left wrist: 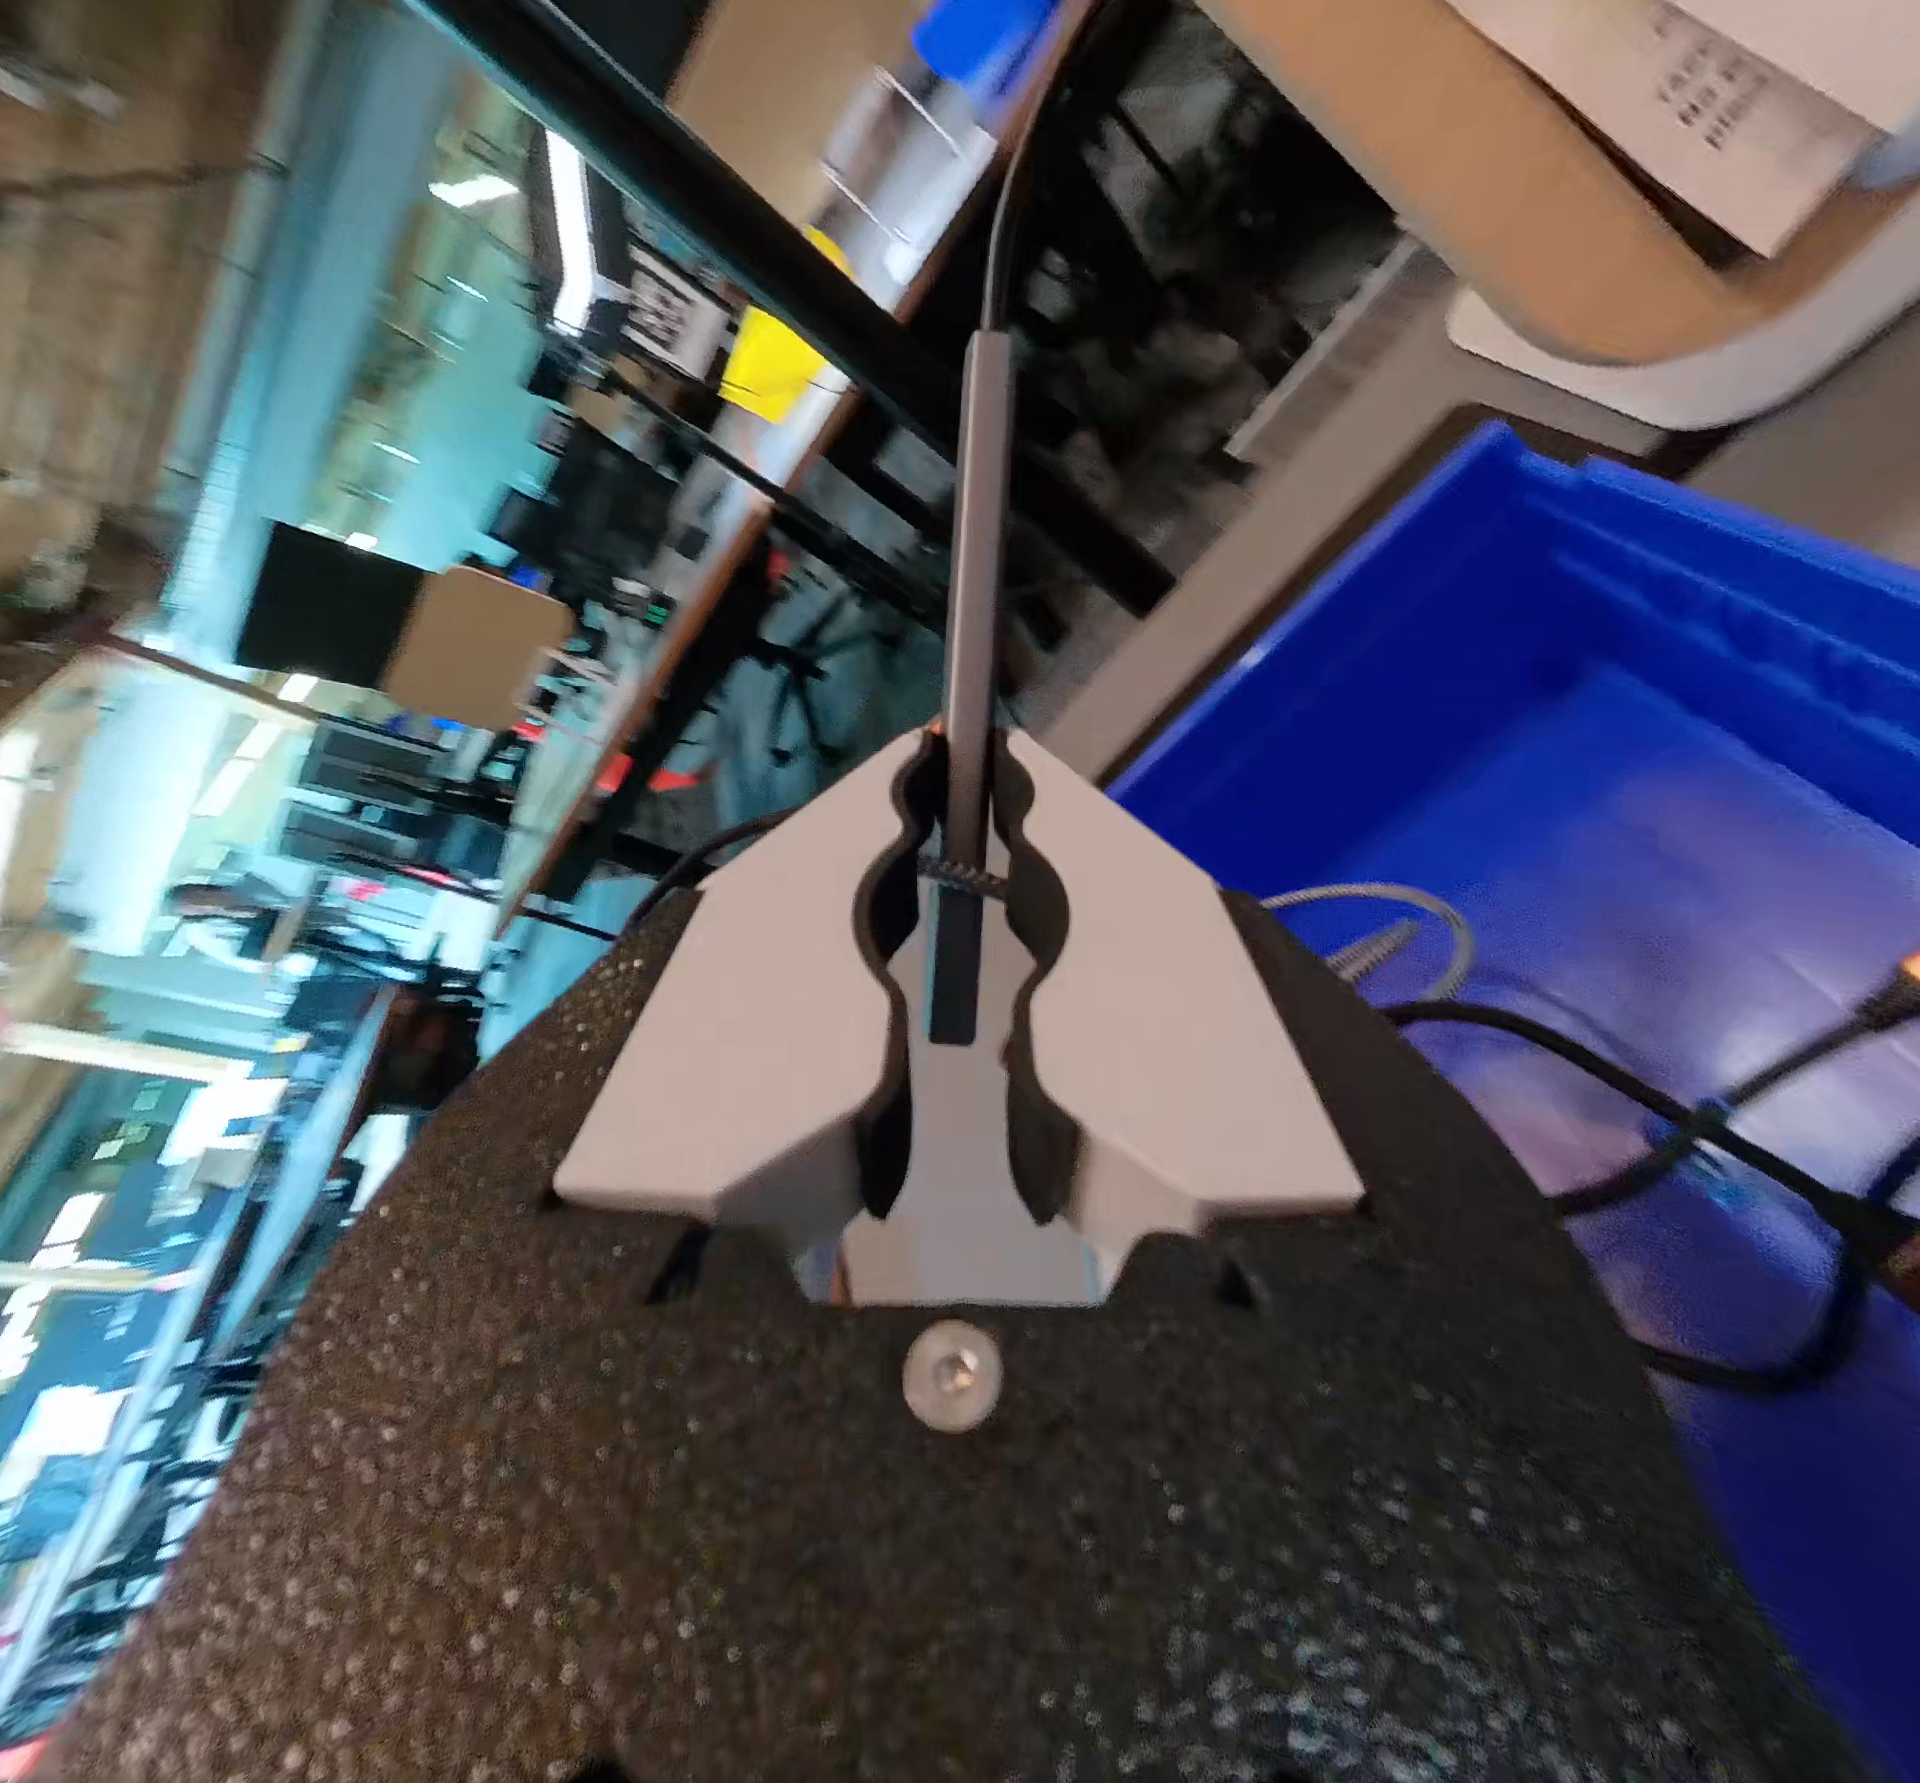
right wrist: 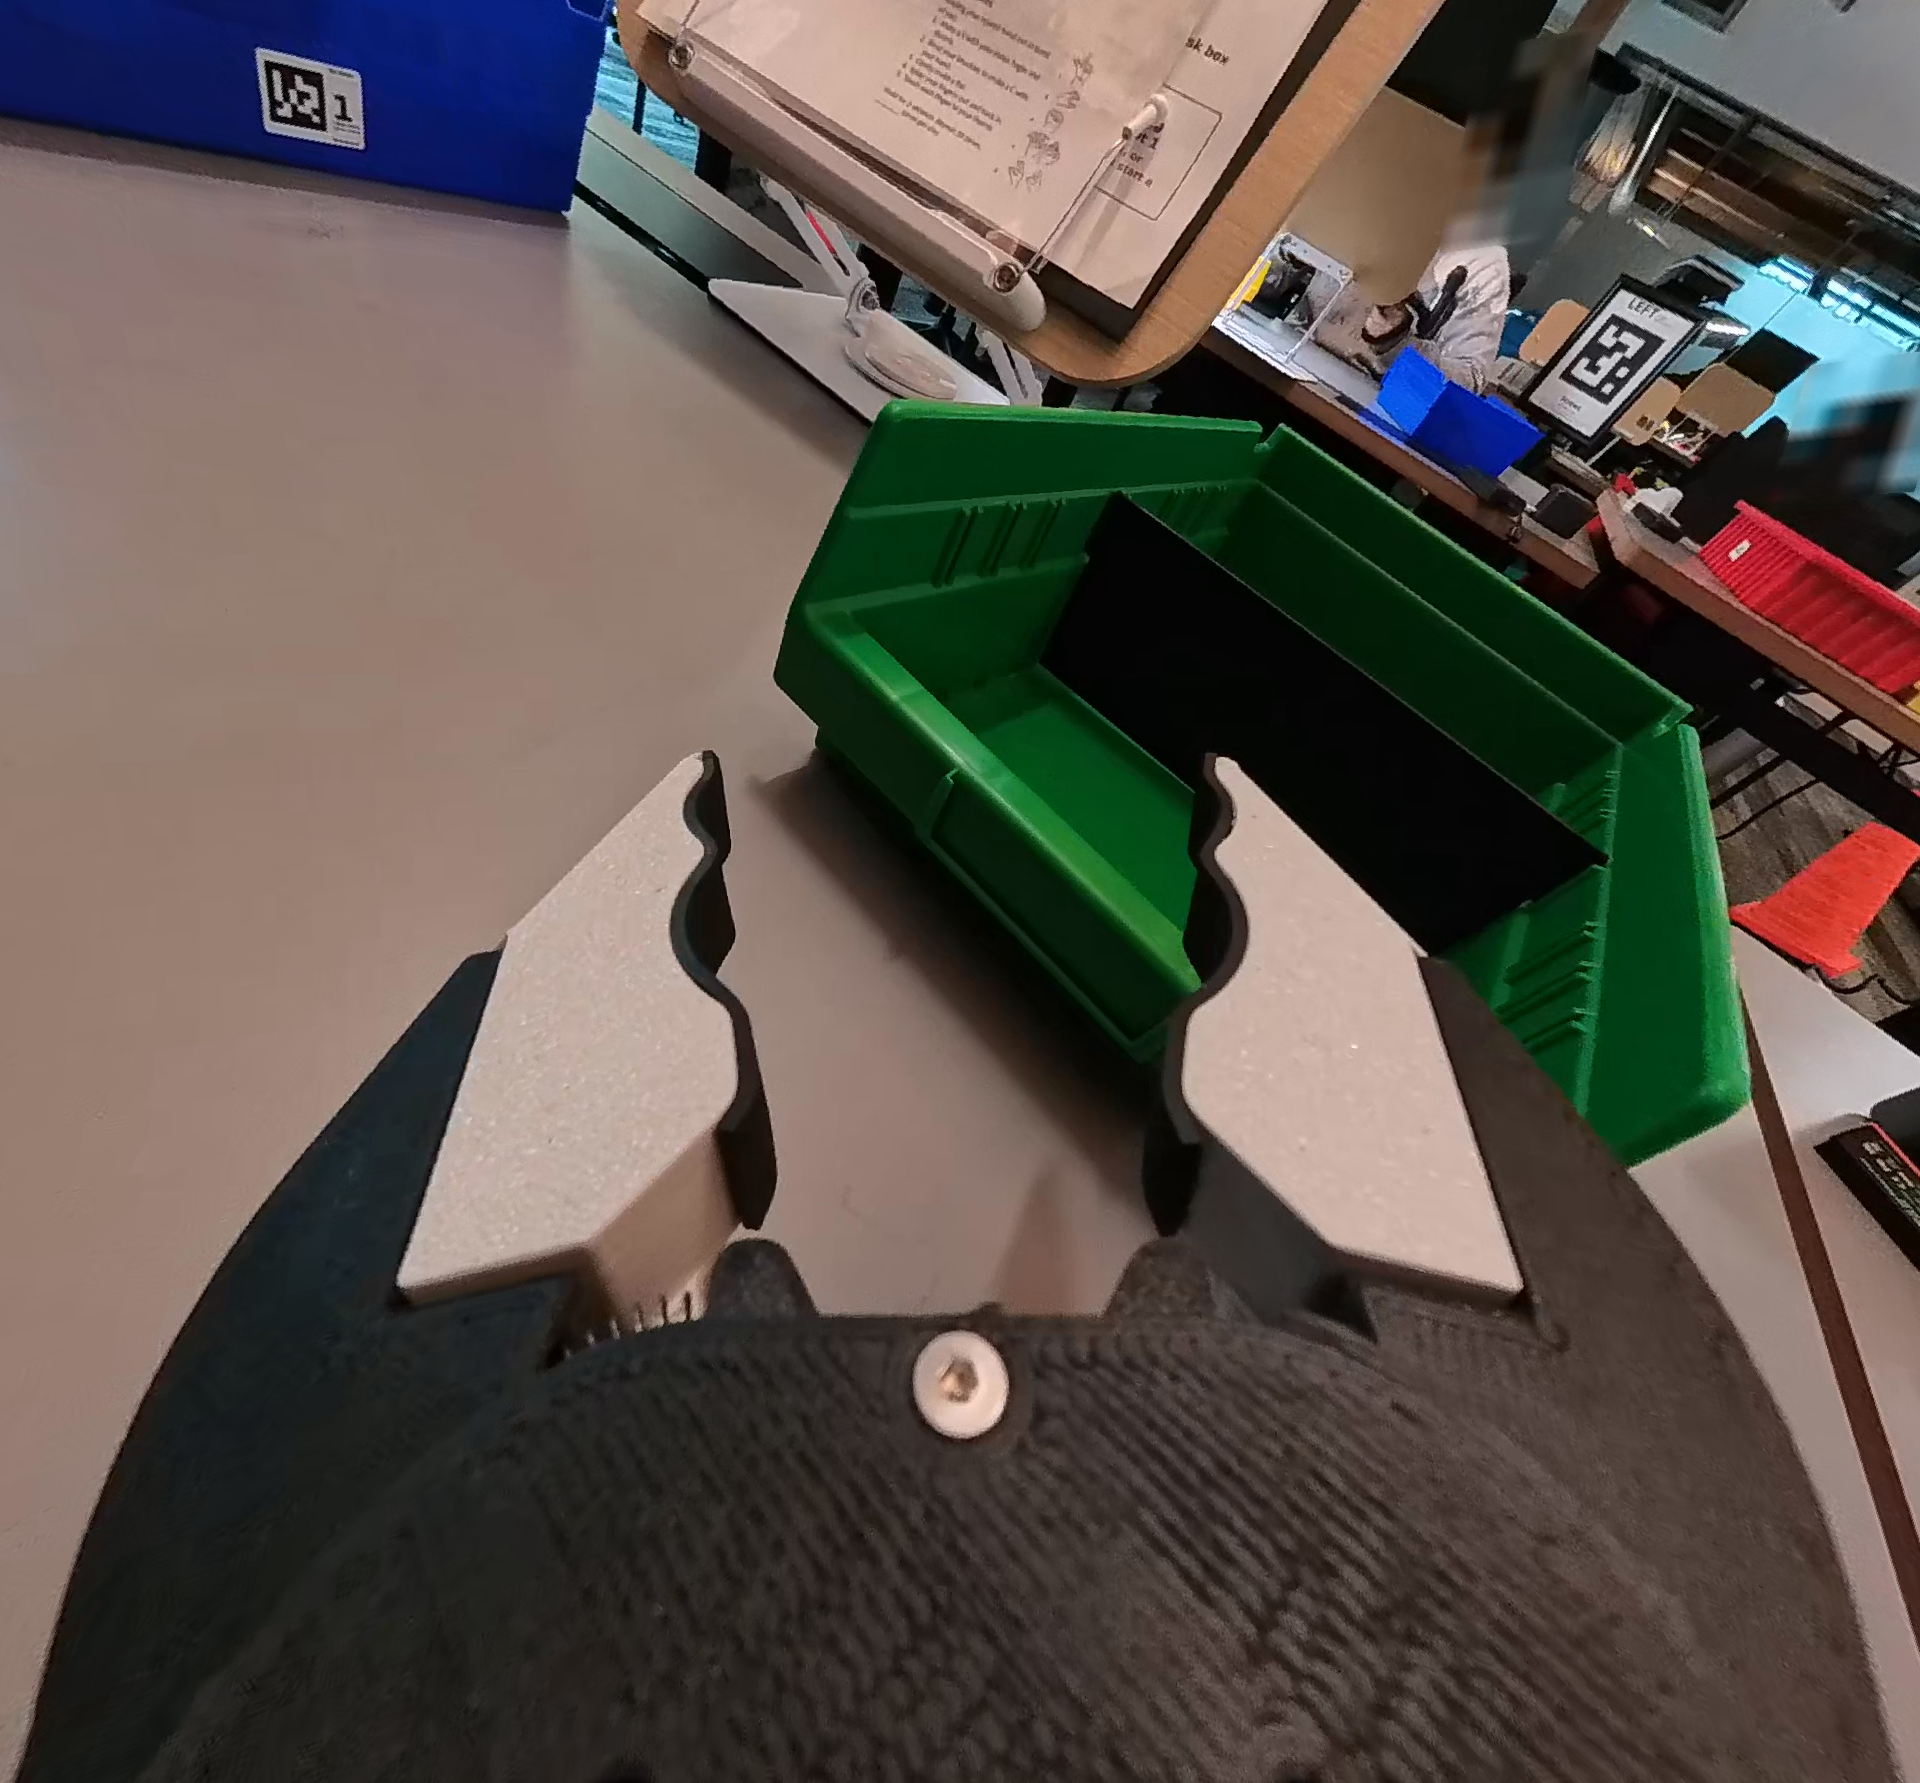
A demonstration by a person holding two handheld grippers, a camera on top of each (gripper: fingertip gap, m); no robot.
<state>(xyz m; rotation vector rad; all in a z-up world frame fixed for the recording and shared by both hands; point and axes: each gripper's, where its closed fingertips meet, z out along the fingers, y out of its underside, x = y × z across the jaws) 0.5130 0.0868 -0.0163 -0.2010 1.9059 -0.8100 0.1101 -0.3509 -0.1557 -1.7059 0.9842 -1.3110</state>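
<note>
The pale grey surface (right wrist: 312,538) fills most of the right wrist view and carries the largest things: a blue bin (right wrist: 291,19) with a square black-and-white marker on its wall at the far left, and a document stand (right wrist: 1049,102) of light wood holding printed sheets behind it. Nearer, a green bin (right wrist: 1662,954) lies on the surface with its open side turned toward the camera, a black divider (right wrist: 1299,725) standing across its inside. The right gripper (right wrist: 961,777) hovers just before this bin with its jaws spread wide and nothing between them; the right-hand finger overlaps the bin's front lip in the view, though whether it touches cannot be told. In the left wrist view, which is tilted and blurred, the blue bin (left wrist: 1558,746) sits to the right, with loose black cables (left wrist: 1662,1131) and a coiled metal hose (left wrist: 1423,912) lying inside it. The left gripper (left wrist: 961,746), raised beside and above that bin, has its jaws pressed together on a slim dark grey bar (left wrist: 982,538), which juts out past the fingertips; a thin black cord (left wrist: 1049,71) runs on from the bar's far end.
</note>
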